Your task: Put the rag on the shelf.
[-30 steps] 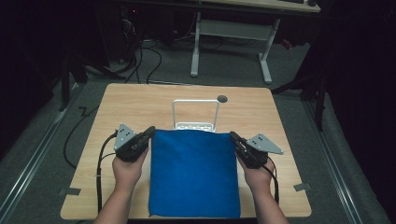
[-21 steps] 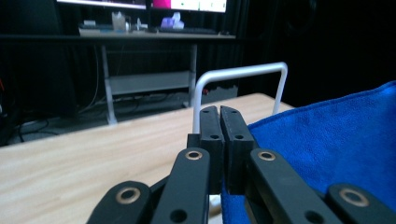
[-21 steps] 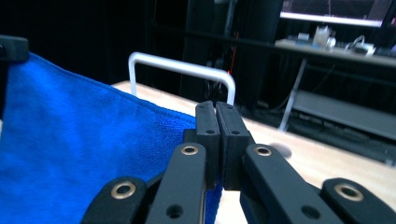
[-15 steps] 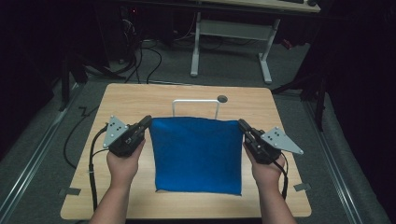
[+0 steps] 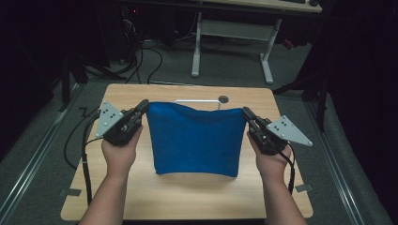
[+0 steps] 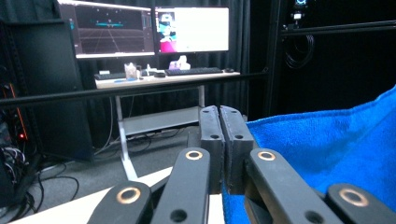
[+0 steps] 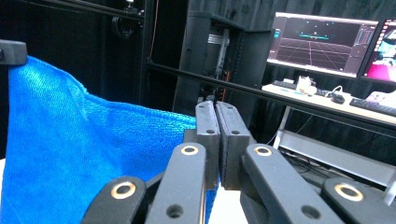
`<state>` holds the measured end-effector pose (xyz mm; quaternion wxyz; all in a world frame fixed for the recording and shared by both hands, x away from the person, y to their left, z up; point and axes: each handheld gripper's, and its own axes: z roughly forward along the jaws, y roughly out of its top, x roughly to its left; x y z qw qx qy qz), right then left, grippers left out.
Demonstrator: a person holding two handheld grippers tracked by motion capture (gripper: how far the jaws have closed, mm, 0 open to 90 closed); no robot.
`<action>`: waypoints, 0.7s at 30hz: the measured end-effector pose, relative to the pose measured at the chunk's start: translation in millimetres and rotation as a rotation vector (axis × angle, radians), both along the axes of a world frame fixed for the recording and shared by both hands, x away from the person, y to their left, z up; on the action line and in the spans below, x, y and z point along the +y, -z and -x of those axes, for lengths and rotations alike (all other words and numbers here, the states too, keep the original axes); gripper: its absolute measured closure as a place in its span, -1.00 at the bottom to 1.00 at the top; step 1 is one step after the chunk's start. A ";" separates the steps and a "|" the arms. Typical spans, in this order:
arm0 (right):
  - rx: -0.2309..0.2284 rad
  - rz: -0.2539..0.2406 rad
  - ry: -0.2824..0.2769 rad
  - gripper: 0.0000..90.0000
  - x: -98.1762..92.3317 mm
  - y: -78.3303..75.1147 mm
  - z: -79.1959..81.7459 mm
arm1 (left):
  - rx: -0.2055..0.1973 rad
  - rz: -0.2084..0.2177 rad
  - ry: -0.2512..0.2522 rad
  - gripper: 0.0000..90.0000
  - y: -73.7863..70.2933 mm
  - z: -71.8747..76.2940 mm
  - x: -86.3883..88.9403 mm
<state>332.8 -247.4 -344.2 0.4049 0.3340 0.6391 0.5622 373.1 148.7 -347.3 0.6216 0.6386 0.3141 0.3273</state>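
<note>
high view: both grippers [image 5: 143, 108] [image 5: 246, 114] pinch blue towel [image 5: 196, 139] corners; towel hangs

Cloth [image 5: 195, 138] hanging above table [image 5: 187, 197], between left hand-held gripper [image 5: 142, 108] and right hand-held gripper [image 5: 246, 114], wire rack [image 5: 197, 101] behind.

The blue cloth [image 5: 196, 140] is a soft towel fabric with a fine, nubbly weave, matt all over. The left gripper [image 6: 223, 140] and the right gripper [image 7: 218, 140] are matt black plastic, with ribbed pads and brass-coloured, shiny rivets on their arms; each carries a flat, dull grey plate dotted with small holes. The table [image 5: 187, 197] is pale wood, smooth and faintly satin. Behind the cloth, the white wire rack [image 5: 197, 101] looks like painted metal.
</note>
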 end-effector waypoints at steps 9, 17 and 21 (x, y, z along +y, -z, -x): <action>0.012 0.004 0.024 0.98 -7.1 -5.5 -14.1 | 0.007 -0.006 -0.012 0.98 -8.5 -17.0 0.1; 0.026 -0.012 0.037 0.98 -8.1 -11.1 -34.7 | 0.015 -0.063 -0.039 0.97 -15.9 -42.3 -4.8; 0.031 -0.006 0.048 0.98 -7.1 -15.7 -47.5 | 0.015 -0.076 -0.048 0.98 -20.1 -52.1 -6.2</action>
